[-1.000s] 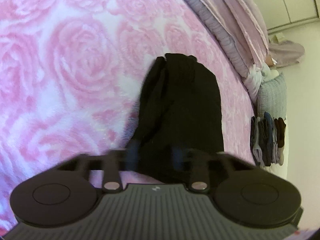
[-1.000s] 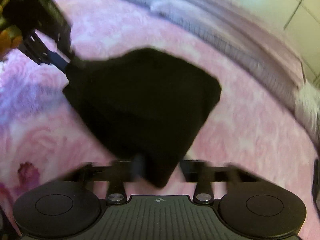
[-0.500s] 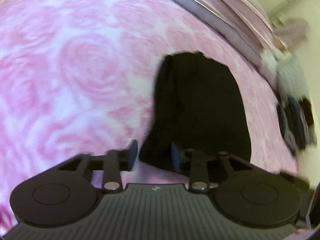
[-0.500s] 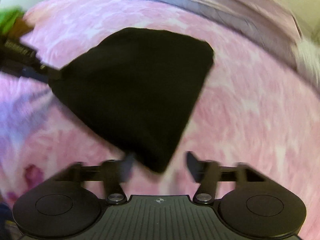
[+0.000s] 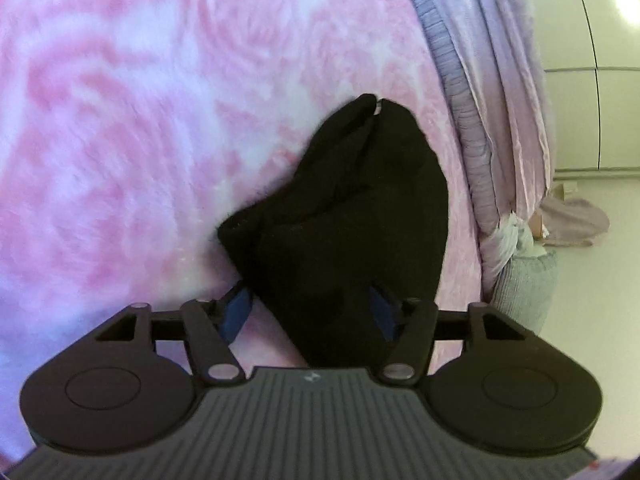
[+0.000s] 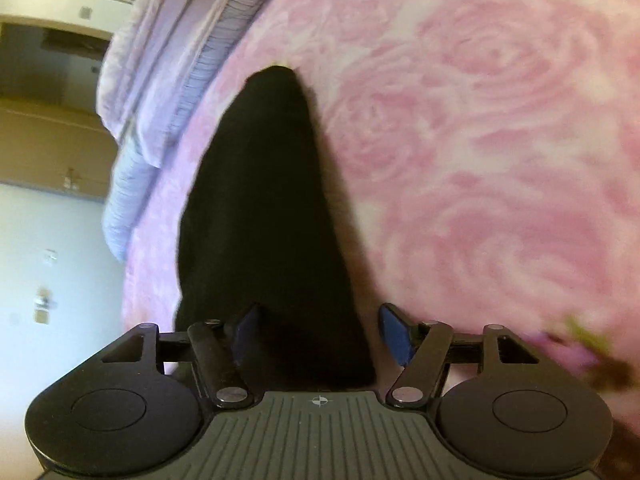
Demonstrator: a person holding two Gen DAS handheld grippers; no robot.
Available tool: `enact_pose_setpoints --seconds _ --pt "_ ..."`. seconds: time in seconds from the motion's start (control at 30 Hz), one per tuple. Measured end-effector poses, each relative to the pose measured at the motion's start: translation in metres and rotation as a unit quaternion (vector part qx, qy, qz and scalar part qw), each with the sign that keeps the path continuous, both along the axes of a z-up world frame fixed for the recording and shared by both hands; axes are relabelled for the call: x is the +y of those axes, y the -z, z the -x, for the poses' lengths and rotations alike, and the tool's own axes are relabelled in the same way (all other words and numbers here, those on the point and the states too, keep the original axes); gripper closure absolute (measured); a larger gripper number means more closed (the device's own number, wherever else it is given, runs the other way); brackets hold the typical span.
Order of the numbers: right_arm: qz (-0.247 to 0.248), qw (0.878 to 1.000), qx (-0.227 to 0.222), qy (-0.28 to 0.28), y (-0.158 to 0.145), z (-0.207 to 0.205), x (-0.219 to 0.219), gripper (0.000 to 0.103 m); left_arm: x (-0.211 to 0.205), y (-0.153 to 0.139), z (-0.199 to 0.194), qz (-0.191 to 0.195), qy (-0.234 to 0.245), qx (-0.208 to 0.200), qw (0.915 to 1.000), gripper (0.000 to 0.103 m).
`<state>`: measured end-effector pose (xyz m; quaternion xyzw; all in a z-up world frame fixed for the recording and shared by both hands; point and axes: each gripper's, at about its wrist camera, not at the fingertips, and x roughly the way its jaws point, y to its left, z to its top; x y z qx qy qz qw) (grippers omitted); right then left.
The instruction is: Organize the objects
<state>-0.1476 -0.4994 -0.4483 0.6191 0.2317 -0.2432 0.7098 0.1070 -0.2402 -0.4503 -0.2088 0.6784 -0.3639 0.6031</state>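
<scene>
A black sock (image 5: 352, 216) lies on the pink rose-patterned blanket (image 5: 120, 120), bunched and folded at its near end. My left gripper (image 5: 312, 308) is open, its blue pads on either side of the sock's near end. In the right wrist view the same black sock (image 6: 264, 208) stretches away from me across the blanket (image 6: 480, 160). My right gripper (image 6: 320, 332) is open, with the sock's near end lying between the pads.
Folded lilac bedding (image 5: 492, 80) runs along the far edge of the bed, also visible in the right wrist view (image 6: 168, 64). A grey cushion (image 5: 524, 284) and a lilac garment (image 5: 572, 220) lie on the pale floor beyond. White cupboards stand behind.
Both grippers were shut on the sock and have opened. The sock, held stretched between them, now lies bunched on the blanket. Both cameras have swung round.
</scene>
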Motion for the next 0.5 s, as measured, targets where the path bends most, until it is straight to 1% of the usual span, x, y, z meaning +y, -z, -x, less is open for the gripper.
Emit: enact_pose_setpoints --seconds 0.03,0.07,0.1,0.17,0.23,0.33,0.37,0.4,0.43,0.47,0.5 --pt "-0.010 1.000 -0.010 -0.003 0.005 -0.002 -0.002 0.070 -0.003 0.003 -0.001 0.000 -0.006 -0.003 1.0000 0.063" --pt "-0.018 1.000 -0.006 -0.001 0.008 -0.004 -0.003 0.077 -0.005 0.005 -0.004 0.005 -0.011 -0.006 0.9999 0.078" --pt "-0.017 1.000 -0.009 0.002 0.006 -0.006 -0.001 0.081 -0.006 0.005 -0.007 0.008 -0.008 -0.009 0.9999 0.088" --pt "-0.025 0.999 -0.019 0.014 0.004 -0.007 0.009 0.090 -0.011 -0.003 -0.015 0.012 0.003 -0.028 0.9995 0.090" --pt "-0.048 0.998 -0.033 0.019 0.002 -0.013 0.027 0.092 -0.012 -0.019 -0.028 0.011 0.023 -0.072 0.9970 0.091" --pt "-0.080 0.995 -0.049 -0.017 0.001 -0.044 0.065 0.091 -0.006 -0.036 -0.058 0.005 0.011 -0.120 0.9927 0.091" --pt "-0.091 0.994 -0.046 -0.029 0.003 -0.055 0.072 0.084 -0.008 -0.040 -0.068 -0.006 0.020 -0.145 0.9892 0.091" --pt "-0.100 0.993 -0.037 -0.040 0.005 -0.063 0.073 0.071 -0.010 -0.042 -0.074 -0.013 0.032 -0.159 0.9867 0.091" --pt "-0.103 0.993 -0.019 -0.052 0.005 -0.068 0.070 0.063 -0.012 -0.041 -0.079 -0.015 0.043 -0.156 0.9867 0.089" --pt "-0.100 0.993 -0.003 -0.061 0.003 -0.069 0.065 0.048 -0.014 -0.038 -0.082 -0.018 0.054 -0.144 0.9879 0.084" --pt "-0.088 0.994 0.009 -0.064 0.000 -0.065 0.055 0.044 -0.014 -0.037 -0.082 -0.025 0.057 -0.141 0.9880 0.081"
